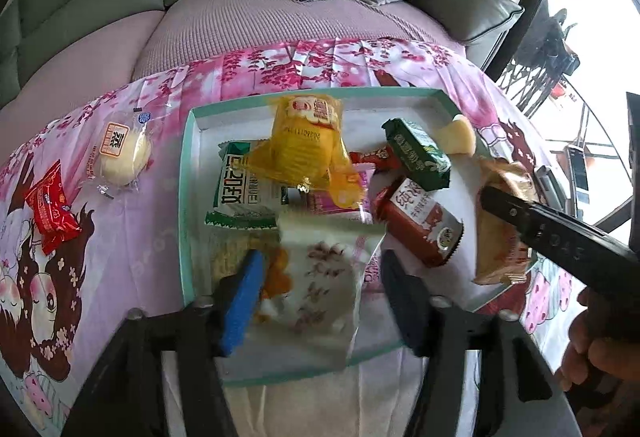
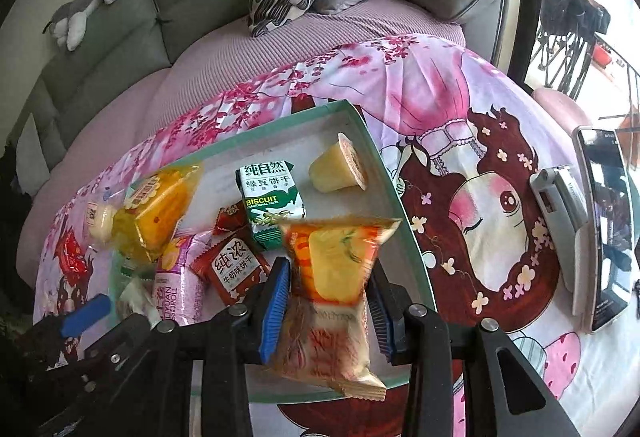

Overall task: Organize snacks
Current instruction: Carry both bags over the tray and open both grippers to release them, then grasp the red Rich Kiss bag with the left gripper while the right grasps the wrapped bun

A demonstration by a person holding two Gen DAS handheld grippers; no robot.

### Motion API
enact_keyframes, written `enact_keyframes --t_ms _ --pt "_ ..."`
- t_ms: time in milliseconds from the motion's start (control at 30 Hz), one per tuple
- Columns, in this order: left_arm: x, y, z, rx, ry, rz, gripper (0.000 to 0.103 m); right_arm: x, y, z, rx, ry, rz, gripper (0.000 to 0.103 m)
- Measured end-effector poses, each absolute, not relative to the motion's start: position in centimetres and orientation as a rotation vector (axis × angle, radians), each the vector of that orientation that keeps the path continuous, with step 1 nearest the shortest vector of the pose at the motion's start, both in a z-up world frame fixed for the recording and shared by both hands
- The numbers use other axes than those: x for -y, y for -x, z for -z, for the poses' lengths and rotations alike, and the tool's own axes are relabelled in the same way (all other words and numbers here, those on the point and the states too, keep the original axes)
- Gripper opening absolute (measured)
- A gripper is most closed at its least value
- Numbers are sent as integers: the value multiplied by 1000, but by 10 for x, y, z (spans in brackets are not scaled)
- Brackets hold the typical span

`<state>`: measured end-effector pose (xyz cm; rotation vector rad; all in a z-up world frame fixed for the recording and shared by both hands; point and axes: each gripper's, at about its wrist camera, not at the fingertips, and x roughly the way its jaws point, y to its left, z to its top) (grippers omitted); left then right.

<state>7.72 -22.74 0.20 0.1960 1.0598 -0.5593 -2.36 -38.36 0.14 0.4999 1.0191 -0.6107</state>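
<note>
Your left gripper's [image 1: 320,297] fingers stand spread, with a blurred white packet [image 1: 320,293] between them and clear of both pads, over the near end of the tray [image 1: 188,197]. Your right gripper's [image 2: 328,309] blue pads [image 2: 276,309] flank an orange packet [image 2: 336,301]; the left pad touches its edge, but you cannot tell whether the right one presses on it. That packet hangs over the tray's near right part.

In the tray lie a yellow bag [image 1: 304,149], a green-white packet [image 1: 244,189], a green biscuit pack [image 2: 272,205], a red packet [image 2: 232,269], a pink packet [image 2: 180,285] and a jelly cup [image 2: 340,169] tipped on its side by the right wall.

On the cloth [image 1: 120,237] left of the tray sit a wrapped bun [image 1: 122,155] and a red candy packet [image 1: 50,205]. A phone [image 2: 608,225] lies well right of the tray.
</note>
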Motion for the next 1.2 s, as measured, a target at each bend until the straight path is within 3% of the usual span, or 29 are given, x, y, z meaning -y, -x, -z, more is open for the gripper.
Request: enact_keyframes --t_ms 67,200,300,367,600,733,1200 --pt "225 -76 -7 -1053 -186 559 70 382 23 -3 -1025 -486 616 61" --pt "215 -77 -17 -1042 -171 528 70 375 20 -8 -1038 -457 616 62" --pt "201 -82 -24 -1030 -147 477 73 367 16 -10 -1049 -437 600 80" --pt "188 -88 -27 -1017 -122 421 92 360 12 -11 -1055 -424 584 84" --pt "134 -104 -29 -982 -48 247 93 330 -7 -14 -1059 -380 523 103" --pt "97 -116 -26 -979 -13 164 102 311 -21 -16 -1053 -357 483 103" --pt "-1 -158 -17 -949 45 49 102 232 -105 -22 -1009 -322 254 103"
